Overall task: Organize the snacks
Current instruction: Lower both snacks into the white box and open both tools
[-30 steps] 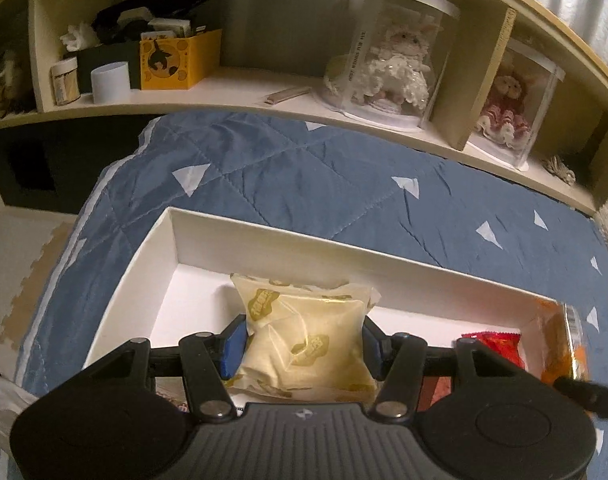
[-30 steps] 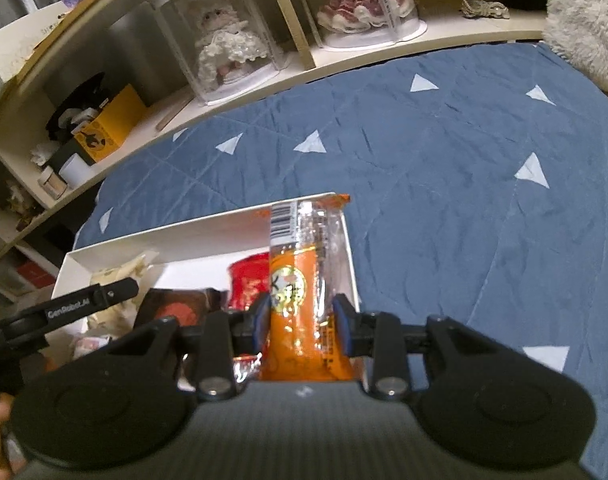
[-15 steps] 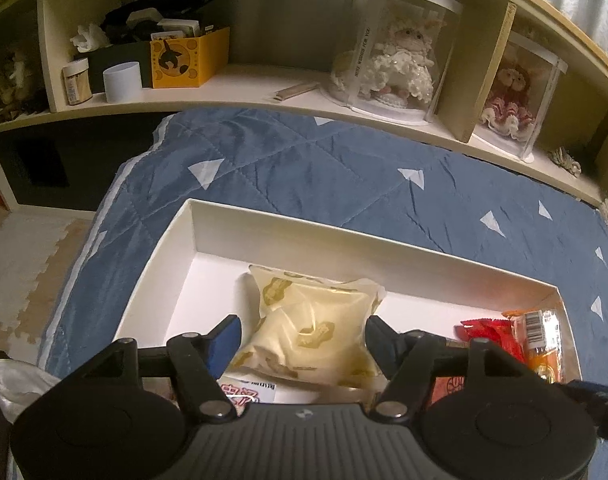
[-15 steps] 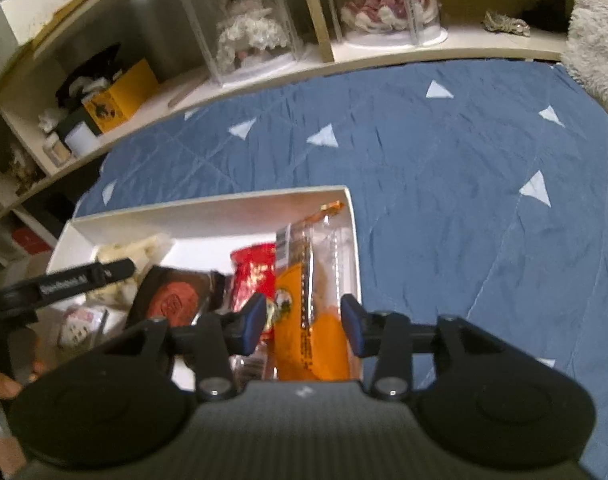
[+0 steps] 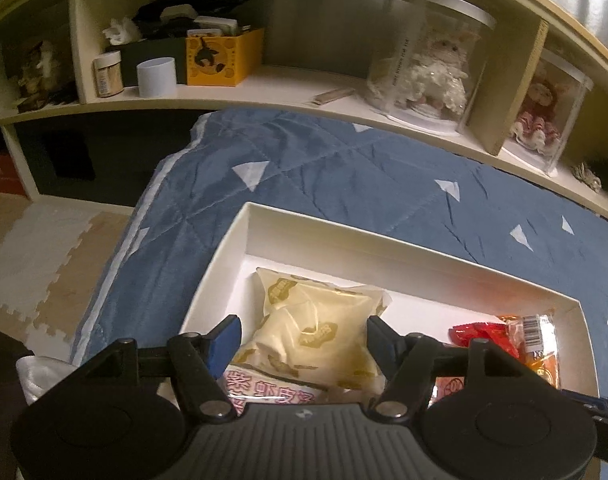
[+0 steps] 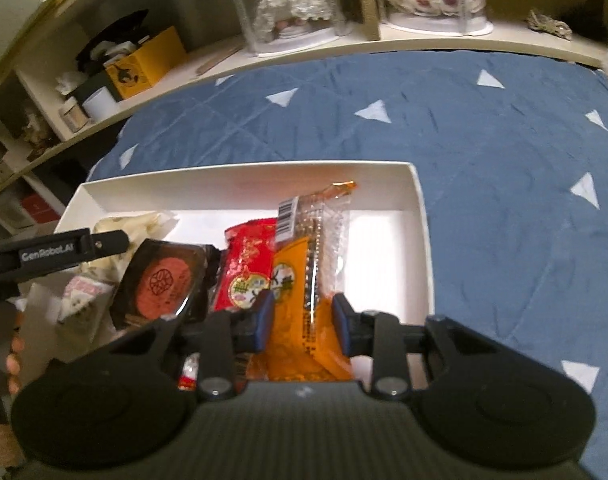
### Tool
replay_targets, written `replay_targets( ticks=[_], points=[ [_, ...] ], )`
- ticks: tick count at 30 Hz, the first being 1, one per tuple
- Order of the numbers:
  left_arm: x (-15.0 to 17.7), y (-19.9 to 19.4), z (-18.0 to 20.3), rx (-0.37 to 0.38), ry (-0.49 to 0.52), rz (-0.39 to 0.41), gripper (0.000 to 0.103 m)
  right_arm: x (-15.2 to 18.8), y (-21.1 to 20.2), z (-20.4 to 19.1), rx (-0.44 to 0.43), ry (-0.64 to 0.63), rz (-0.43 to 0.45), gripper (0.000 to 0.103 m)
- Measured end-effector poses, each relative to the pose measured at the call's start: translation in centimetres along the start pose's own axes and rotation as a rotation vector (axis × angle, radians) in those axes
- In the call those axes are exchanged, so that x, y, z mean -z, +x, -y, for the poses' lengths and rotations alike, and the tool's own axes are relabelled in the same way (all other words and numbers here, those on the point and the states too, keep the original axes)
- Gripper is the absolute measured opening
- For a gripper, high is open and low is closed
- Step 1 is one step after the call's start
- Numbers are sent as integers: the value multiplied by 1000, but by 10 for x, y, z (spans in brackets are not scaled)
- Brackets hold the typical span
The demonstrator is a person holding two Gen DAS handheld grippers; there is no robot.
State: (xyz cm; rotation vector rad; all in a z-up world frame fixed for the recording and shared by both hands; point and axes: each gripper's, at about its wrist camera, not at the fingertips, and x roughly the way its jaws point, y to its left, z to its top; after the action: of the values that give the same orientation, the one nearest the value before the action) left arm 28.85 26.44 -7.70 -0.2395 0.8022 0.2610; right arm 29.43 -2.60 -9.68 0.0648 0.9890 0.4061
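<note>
A white box (image 5: 384, 240) lies on the blue quilt and holds several snack packets. My left gripper (image 5: 302, 326) hovers open over two cream packets (image 5: 320, 320) at the box's left end, its pads clear of them. A pink-lettered packet (image 5: 264, 390) lies just below. My right gripper (image 6: 302, 302) is closing, its pads pressing on the lower end of an orange snack packet (image 6: 304, 264) that lies toward the box's right end (image 6: 420, 216). Beside it are a red packet (image 6: 248, 256) and a dark packet with a red disc (image 6: 164, 284).
The blue quilt (image 6: 484, 140) with white triangles surrounds the box. Behind it runs a low shelf (image 5: 284, 84) with a yellow box (image 5: 220, 56), a white cup (image 5: 156, 76) and doll jars (image 5: 424, 60). Foam floor mats (image 5: 32, 248) lie left. A hand's fingers (image 6: 12, 360) show at the left edge.
My left gripper let go of the cream packets and drew back a little. My right gripper spread off the orange packet, which settled into the box, then closed on it again.
</note>
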Motion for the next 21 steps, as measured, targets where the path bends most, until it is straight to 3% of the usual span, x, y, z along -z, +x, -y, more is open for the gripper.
replay_targets(
  ticks=[6, 9, 16, 21],
  points=[
    [0, -1, 2, -17, 5, 0, 71, -4, -6, 10, 47, 44, 28, 32],
    [1, -2, 3, -11, 0, -14, 84, -5, -12, 14, 54, 48, 37, 33],
    [7, -22, 12, -30, 39, -14, 90, -4, -27, 13, 35, 41, 43, 33],
    [9, -45, 17, -27, 51, -6, 95, 2, -45, 13, 32, 35, 62, 45]
  ],
)
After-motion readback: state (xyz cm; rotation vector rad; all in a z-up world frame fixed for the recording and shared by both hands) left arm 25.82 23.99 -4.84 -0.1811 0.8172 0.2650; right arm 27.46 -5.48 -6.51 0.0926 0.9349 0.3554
